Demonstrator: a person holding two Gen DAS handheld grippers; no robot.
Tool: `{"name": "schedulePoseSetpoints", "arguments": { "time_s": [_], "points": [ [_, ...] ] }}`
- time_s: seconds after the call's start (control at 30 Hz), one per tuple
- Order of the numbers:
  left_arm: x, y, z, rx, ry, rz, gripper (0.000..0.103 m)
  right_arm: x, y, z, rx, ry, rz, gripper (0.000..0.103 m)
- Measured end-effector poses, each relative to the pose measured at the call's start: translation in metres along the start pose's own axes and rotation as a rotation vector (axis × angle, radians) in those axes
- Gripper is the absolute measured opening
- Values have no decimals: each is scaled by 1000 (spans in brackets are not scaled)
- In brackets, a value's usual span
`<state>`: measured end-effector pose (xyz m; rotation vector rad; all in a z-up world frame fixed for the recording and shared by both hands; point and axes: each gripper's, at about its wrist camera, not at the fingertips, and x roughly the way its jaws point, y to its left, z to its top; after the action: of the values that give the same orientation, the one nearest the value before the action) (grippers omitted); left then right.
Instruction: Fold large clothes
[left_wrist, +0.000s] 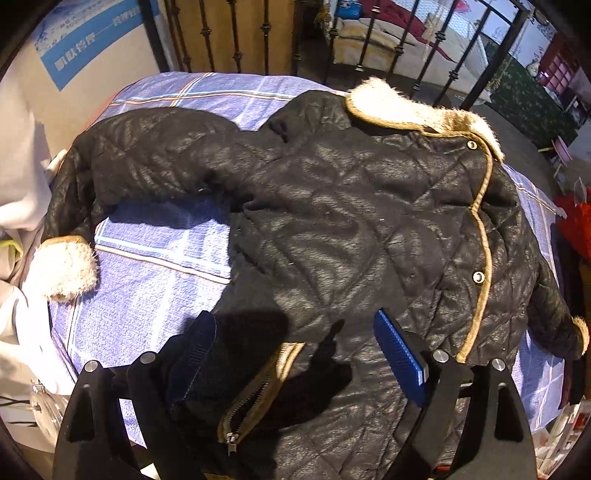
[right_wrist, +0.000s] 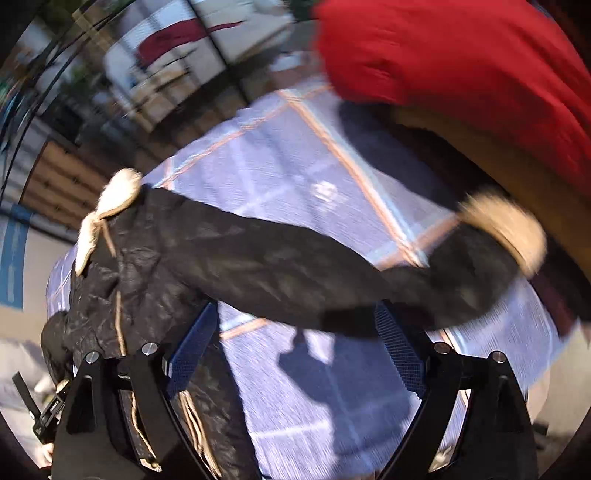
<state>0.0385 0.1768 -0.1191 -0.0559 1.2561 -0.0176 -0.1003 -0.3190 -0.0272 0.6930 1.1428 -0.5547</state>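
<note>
A black quilted jacket (left_wrist: 332, 206) with a cream fur collar (left_wrist: 399, 103) lies front up on a blue plaid bedsheet (left_wrist: 147, 280). One sleeve bends out to the left and ends in a fur cuff (left_wrist: 64, 269). My left gripper (left_wrist: 295, 350) hovers open over the jacket's lower hem, its jaws wide apart on either side of the zipper (left_wrist: 251, 402). The right wrist view is blurred. There my right gripper (right_wrist: 299, 332) stands open above the bedsheet (right_wrist: 295, 166), with nothing between its fingers. The other sleeve (right_wrist: 295, 273) stretches across just beyond its fingertips to a fur cuff (right_wrist: 506, 225).
Pale clothes (left_wrist: 18, 192) are heaped at the bed's left edge. A black metal bedstead (left_wrist: 436, 44) rises behind the collar. A red garment (right_wrist: 461, 66) lies at the far right of the bed, just past the sleeve's cuff.
</note>
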Motion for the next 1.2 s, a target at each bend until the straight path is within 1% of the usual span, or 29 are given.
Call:
{"name": "schedulePoseSetpoints", "arguments": {
  "time_s": [0.07,0.13,0.2,0.23,0.33,0.43,0.53,0.57,0.63,0.67,0.7,0.73,0.77,0.8,0.83,0.9,0.93,0.97,1.0,1.03,1.07,1.1,1.13,1.17,1.2],
  "points": [
    [-3,-8,1,16,-4,-10,86,28,26,27,-47,24,55,87],
    [-6,-14,0,27,-5,-11,86,62,48,53,-76,67,96,87],
    [-8,-18,-2,35,0,-10,88,89,63,76,-71,115,128,86],
    [-8,-19,-3,37,5,-4,88,108,74,90,-62,147,155,85],
    [-9,-16,-11,27,25,25,88,157,105,118,-66,218,202,82],
    [-10,-9,-21,-8,51,47,88,206,139,136,-103,263,176,80],
    [-9,0,-27,-46,69,67,88,241,168,137,-172,327,166,75],
    [-8,2,-28,-60,74,69,88,248,175,135,-194,349,163,71],
    [-4,6,-28,-83,85,68,88,256,188,124,-243,403,143,39],
    [-2,6,-26,-90,87,65,88,250,192,121,-265,385,140,29],
    [1,5,-22,-91,88,61,88,241,196,119,-282,363,163,16],
    [2,4,-17,-85,85,59,88,228,198,118,-308,329,192,12],
    [3,2,-12,-72,73,64,88,213,198,119,-331,276,190,11],
    [3,-1,-5,-53,55,68,88,195,195,122,-346,197,166,9],
    [2,-3,4,-29,33,72,88,173,189,128,-335,110,155,8],
    [2,-6,23,19,-2,82,88,146,179,136,-276,27,150,8],
    [3,-7,33,42,-19,89,88,136,177,135,-264,-15,126,8],
    [4,-10,43,61,-34,95,88,132,181,132,-291,-59,81,8],
    [6,-11,54,78,-52,98,88,135,185,126,-344,-86,27,11],
    [8,-13,64,90,-66,99,88,151,190,121,-398,-64,-24,18],
    [11,-14,76,104,-78,103,88,166,182,118,-402,3,-51,25],
    [13,-15,85,119,-85,110,88,183,177,116,-362,76,-79,33],
    [16,-17,96,136,-96,122,88,190,166,113,-291,121,-79,38],
    [18,-19,105,148,-109,132,88,186,151,113,-185,117,-21,43],
    [22,-18,115,153,-120,137,90,178,141,113,-117,95,0,63]
  ]
}}
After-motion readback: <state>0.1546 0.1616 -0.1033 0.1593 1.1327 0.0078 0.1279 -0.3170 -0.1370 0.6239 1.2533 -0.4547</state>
